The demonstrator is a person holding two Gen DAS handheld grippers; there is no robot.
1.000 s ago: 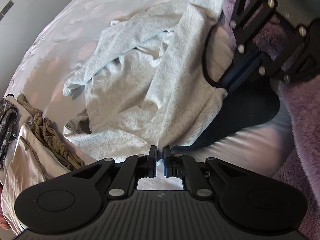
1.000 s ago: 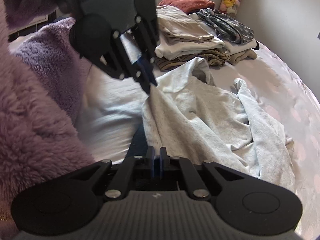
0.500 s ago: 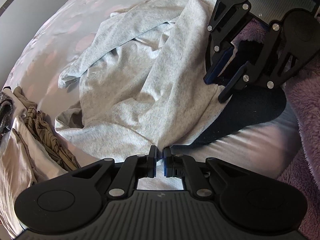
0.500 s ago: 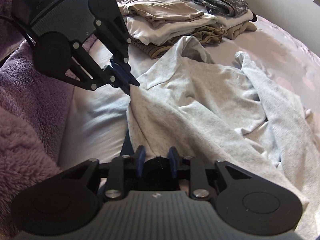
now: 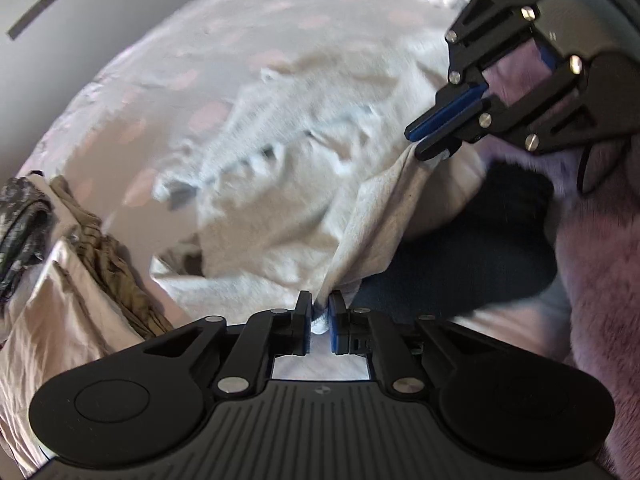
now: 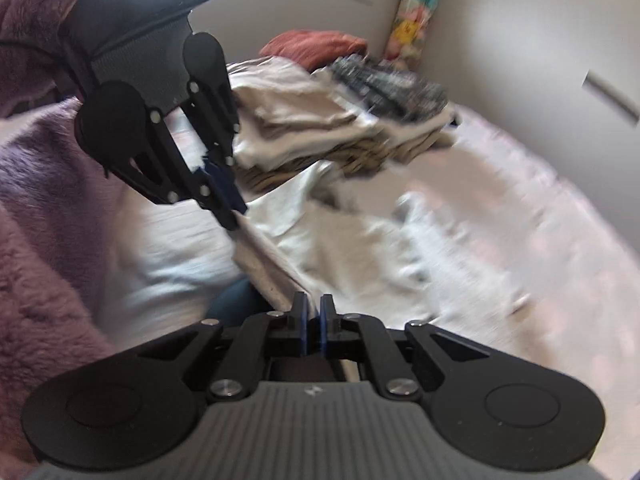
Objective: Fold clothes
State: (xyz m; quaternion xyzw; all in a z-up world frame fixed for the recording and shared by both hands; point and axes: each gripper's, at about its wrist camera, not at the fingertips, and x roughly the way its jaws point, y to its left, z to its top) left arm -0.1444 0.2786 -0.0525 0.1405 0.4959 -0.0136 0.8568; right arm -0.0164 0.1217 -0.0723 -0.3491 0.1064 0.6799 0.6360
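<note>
A light grey sweatshirt (image 5: 288, 200) lies rumpled on the bed and also shows in the right wrist view (image 6: 360, 248). My left gripper (image 5: 320, 316) is shut on its near edge; it shows from outside in the right wrist view (image 6: 236, 216). My right gripper (image 6: 313, 316) is shut on another part of the same edge; it shows in the left wrist view (image 5: 430, 144) holding the cloth up. The edge is stretched between the two grippers. Both views are blurred by motion.
A stack of folded clothes (image 6: 340, 120) sits at the bed's far side, also at the left of the left wrist view (image 5: 60, 260). A purple fluffy sleeve (image 6: 48, 240) and a dark sock (image 5: 460, 264) lie close by. The pale bedsheet (image 5: 180, 80) spreads beyond.
The right gripper, open half a second ago, has shut on the sweatshirt edge. Both grippers have lifted and pulled the edge taut; the garment has shifted on the bed.
</note>
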